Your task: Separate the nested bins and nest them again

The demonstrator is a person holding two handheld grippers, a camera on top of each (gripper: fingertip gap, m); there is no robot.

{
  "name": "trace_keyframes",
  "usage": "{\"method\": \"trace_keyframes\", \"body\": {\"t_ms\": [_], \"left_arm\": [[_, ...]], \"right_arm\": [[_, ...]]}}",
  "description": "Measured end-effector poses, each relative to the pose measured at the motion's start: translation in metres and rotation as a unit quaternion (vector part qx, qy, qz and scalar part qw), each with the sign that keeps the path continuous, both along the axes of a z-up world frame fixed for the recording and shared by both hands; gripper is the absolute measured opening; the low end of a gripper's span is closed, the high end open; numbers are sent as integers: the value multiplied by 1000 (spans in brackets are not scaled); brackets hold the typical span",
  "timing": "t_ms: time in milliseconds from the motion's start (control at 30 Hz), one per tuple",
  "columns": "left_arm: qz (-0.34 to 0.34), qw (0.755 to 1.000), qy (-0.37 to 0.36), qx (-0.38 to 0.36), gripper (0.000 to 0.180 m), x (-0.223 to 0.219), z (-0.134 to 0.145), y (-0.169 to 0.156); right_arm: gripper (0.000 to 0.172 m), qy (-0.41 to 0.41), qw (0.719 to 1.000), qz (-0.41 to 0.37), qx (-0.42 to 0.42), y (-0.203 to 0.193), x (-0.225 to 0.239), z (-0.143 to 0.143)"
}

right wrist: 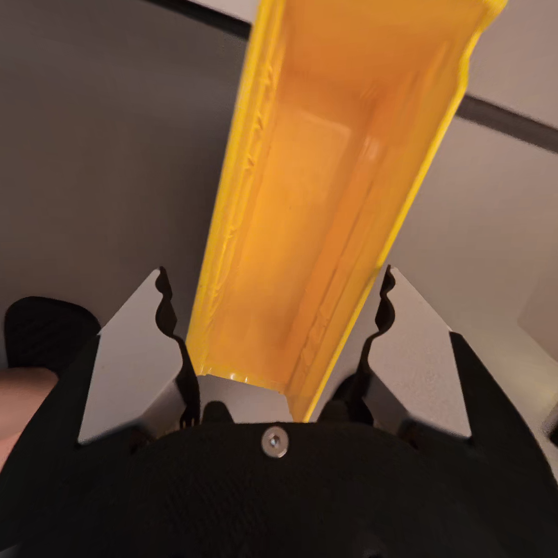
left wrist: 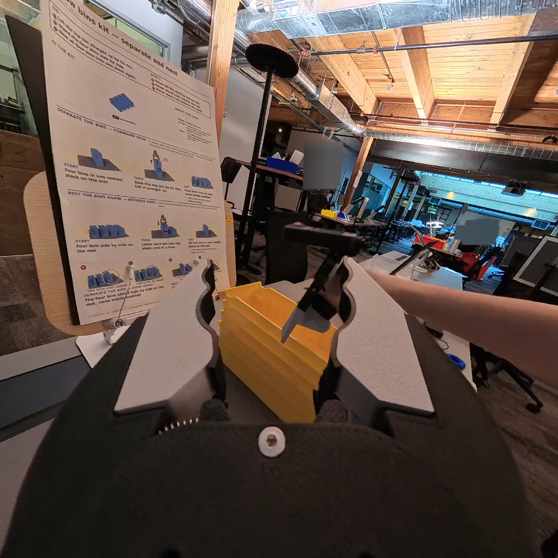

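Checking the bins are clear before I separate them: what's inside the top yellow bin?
The top bin shows a bare orange-yellow floor, nothing in it. In the left view, the right gripper covers part of it. The bins nested below have hidden interiors.

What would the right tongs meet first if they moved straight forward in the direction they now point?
Probably the yellow plastic bin: the open right tongs straddle its near end without visibly pressing, so its inner floor comes first. Depth is uncertain.

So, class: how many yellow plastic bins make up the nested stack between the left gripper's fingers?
About 4 yellow plastic bins, judging by stepped rims; all nested in one stack on the table; blur may hide more.
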State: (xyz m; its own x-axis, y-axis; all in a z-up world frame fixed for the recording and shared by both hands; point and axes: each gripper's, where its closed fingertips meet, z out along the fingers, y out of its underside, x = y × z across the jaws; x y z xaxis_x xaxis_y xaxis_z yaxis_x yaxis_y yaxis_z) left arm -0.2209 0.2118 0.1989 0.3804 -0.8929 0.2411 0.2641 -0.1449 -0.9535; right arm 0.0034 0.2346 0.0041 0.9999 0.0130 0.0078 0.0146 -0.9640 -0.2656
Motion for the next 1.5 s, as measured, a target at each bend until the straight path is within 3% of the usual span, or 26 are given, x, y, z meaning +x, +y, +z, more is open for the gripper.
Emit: {"method": "trace_keyframes", "body": {"t_ms": [133, 233, 467, 533, 567, 767, 967, 1300, 1500], "left_arm": [[3, 1000, 20, -3, 84, 14, -5, 0], [4, 999, 34, 1, 85, 24, -8, -2], [3, 998, 60, 6, 85, 35, -13, -6], [1, 998, 62, 5, 85, 36, -14, -7], [-1, 998, 64, 3, 85, 37, -15, -6], [9, 997, 73, -1, 84, 38, -20, 1], [146, 973, 179, 23, 86, 41, -47, 40], [120, 973, 196, 20, 87, 58, -53, 29], [102, 976, 193, 13, 87, 60, -54, 24]], "right_arm": [[136, 2, 993, 39, 113, 12, -1, 41], [136, 25, 986, 0, 165, 20, 13, 51], [149, 95, 993, -64, 13, 2, 3, -21], [149, 75, 995, -61, -13, -1, 2, -34], [140, 45, 998, -48, -20, -2, 6, -36], [126, 42, 996, -61, -45, -6, 6, -32], [119, 40, 996, -65, -56, -9, 6, -30], [116, 39, 995, -66, -69, -17, 4, -23], [118, 51, 996, -63, -37, -13, 3, 7]]}}
